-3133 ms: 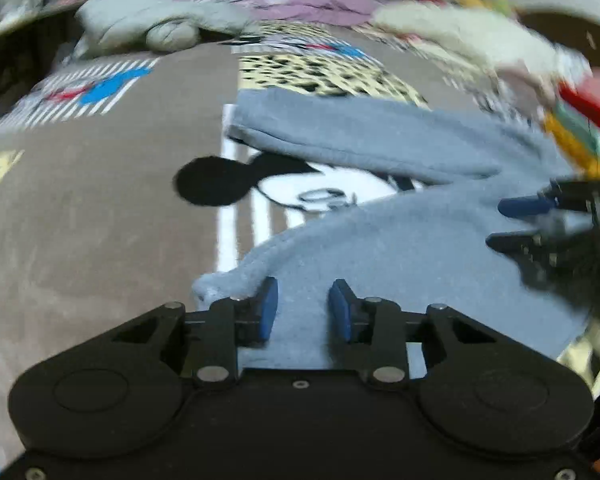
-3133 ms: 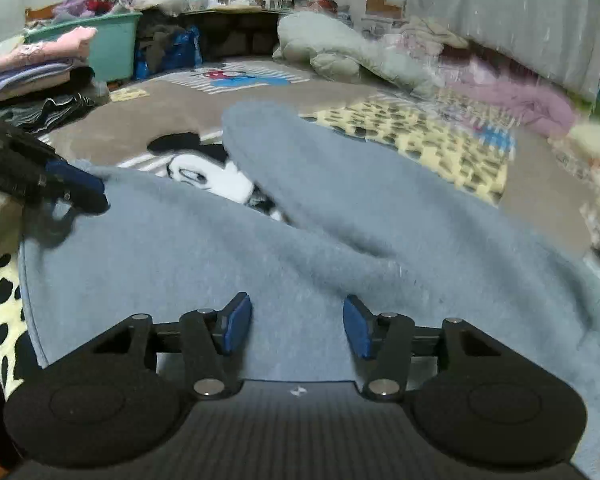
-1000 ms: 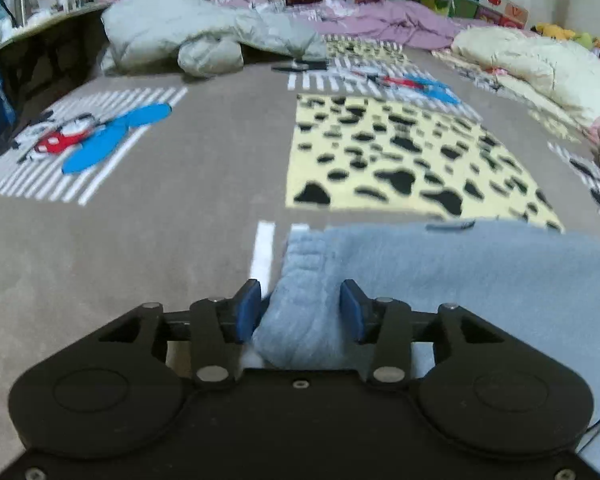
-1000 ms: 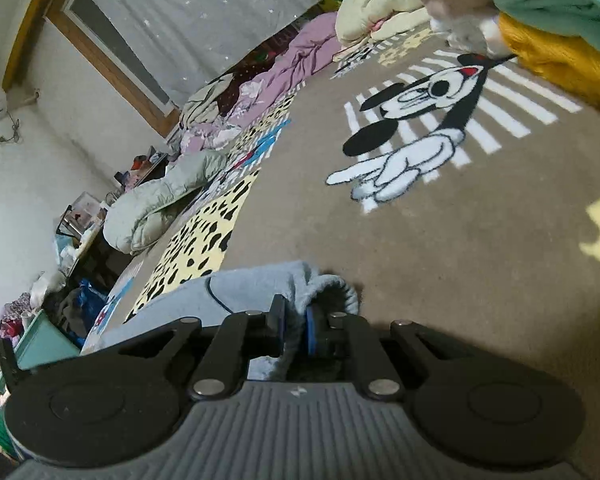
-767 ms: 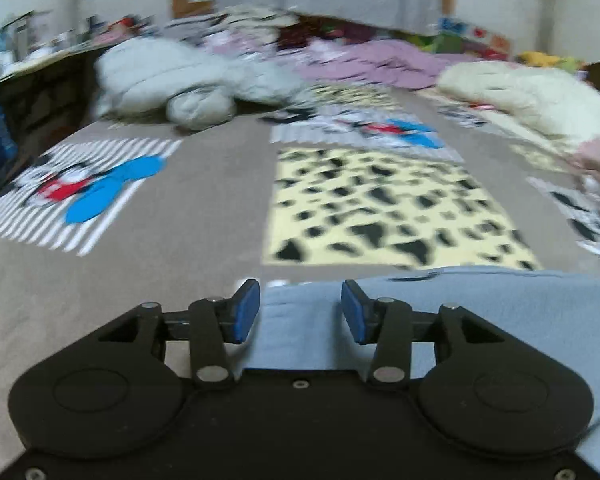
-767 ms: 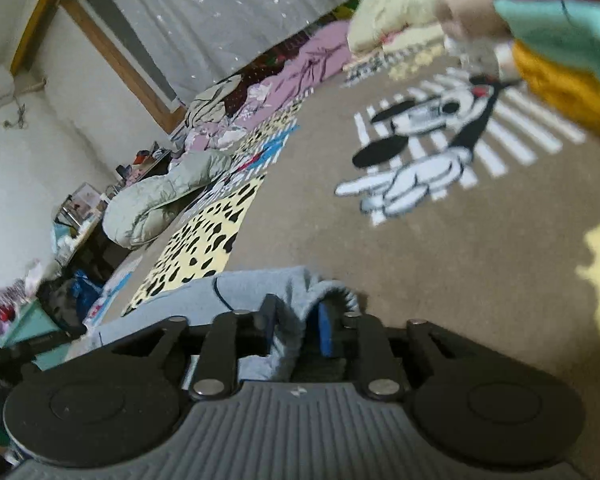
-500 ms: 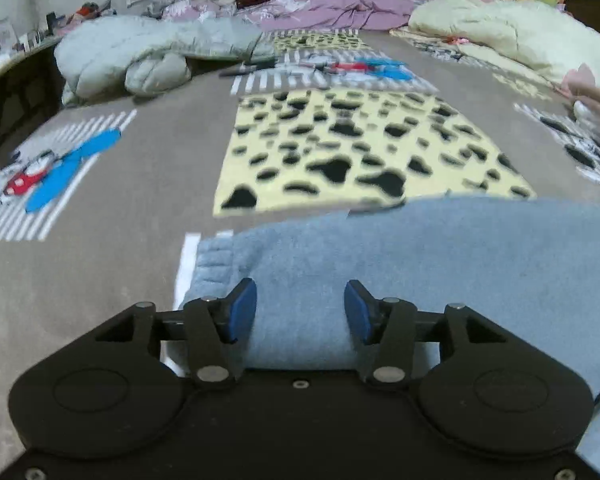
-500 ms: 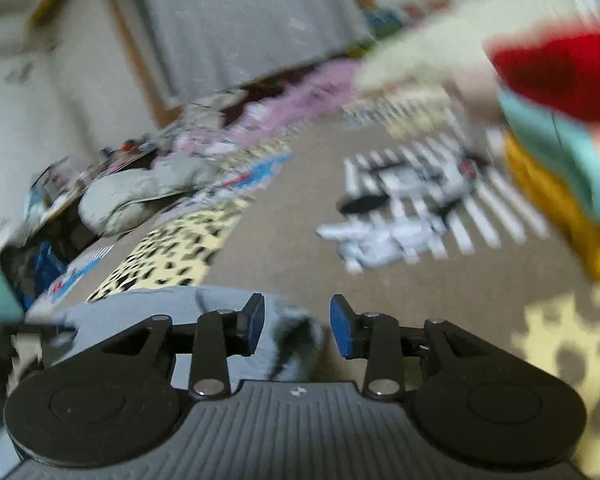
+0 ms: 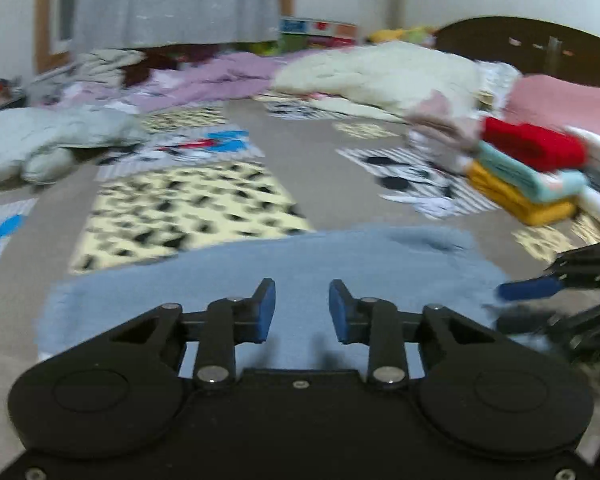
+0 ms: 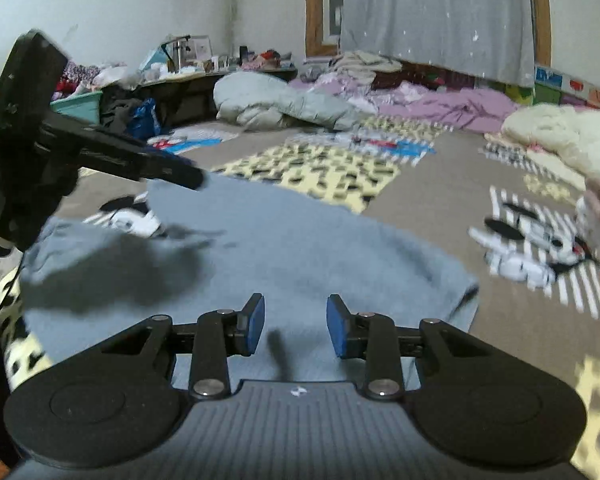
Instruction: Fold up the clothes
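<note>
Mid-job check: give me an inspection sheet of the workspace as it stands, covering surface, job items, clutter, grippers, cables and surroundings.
Surface: brown cartoon-print blanket with a yellow leopard patch, spread out.
Job's things: blue fleece garment lying folded on the blanket, held by neither gripper; stack of folded clothes to the right.
Clutter: grey-green duvet, purple bedding, cream blanket heaped at the far side.
Grippers: left gripper open over the garment; right gripper open over it too.
Cables: nothing seen.
Surroundings: grey curtain, cluttered low shelf, teal bin.
</note>
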